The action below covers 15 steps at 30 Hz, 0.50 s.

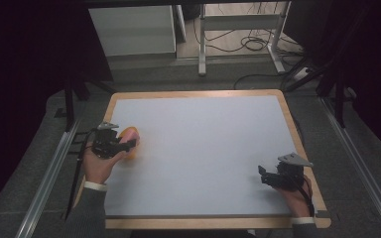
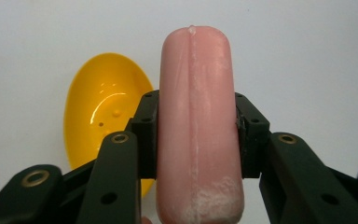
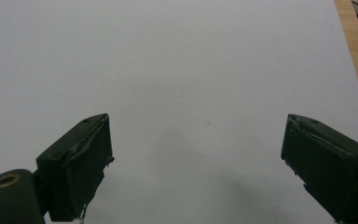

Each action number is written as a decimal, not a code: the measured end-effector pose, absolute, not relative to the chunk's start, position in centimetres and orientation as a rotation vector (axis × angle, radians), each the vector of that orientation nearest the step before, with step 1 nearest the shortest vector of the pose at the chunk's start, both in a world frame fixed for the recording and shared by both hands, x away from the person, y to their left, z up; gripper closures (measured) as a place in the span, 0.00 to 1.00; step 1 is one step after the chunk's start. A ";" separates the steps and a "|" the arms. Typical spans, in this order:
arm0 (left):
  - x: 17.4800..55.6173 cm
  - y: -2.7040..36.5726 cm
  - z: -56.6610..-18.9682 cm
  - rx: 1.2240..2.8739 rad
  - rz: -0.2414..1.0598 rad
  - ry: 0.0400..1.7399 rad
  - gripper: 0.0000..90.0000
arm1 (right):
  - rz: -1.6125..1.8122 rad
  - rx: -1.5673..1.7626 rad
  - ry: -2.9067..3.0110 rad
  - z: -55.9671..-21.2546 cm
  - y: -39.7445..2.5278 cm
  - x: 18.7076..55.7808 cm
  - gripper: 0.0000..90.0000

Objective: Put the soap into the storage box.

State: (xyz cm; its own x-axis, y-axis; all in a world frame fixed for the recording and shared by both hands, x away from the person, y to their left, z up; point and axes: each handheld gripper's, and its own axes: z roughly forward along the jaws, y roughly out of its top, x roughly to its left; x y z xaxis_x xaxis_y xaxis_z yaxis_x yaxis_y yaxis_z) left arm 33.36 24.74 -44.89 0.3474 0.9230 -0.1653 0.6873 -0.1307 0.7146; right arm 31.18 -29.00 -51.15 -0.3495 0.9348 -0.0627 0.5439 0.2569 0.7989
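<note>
Meanwhile the left hand-held gripper [image 2: 198, 135] clenched a pink sausage [image 2: 198, 126] above what looked like a yellow bowl [image 2: 102, 107]; the right hand-held gripper [image 3: 198, 163] hung released over the table [image 3: 191, 60].

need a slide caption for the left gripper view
Left gripper shut on a pink sausage, with a yellow bowl behind it on the white table.

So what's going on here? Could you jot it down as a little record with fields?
Setting: white table top with a wooden rim
Left gripper: shut on the pink sausage-shaped piece
Yellow dish: lies on the table, beside and behind the pink piece
Right gripper: open, holding nothing, above bare table
Hands: a person's, one on each gripper
</note>
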 end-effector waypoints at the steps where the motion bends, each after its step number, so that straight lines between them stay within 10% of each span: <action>1: 33.5 24.9 -44.9 1.889 0.415 1.415 0.67 | 0.944 1.336 1.992 -51.1 -29.0 31.2 0.09; 15: 34.5 25.9 -44.9 1.870 0.421 1.455 0.67 | 0.944 1.333 1.992 -51.1 -29.0 31.2 0.09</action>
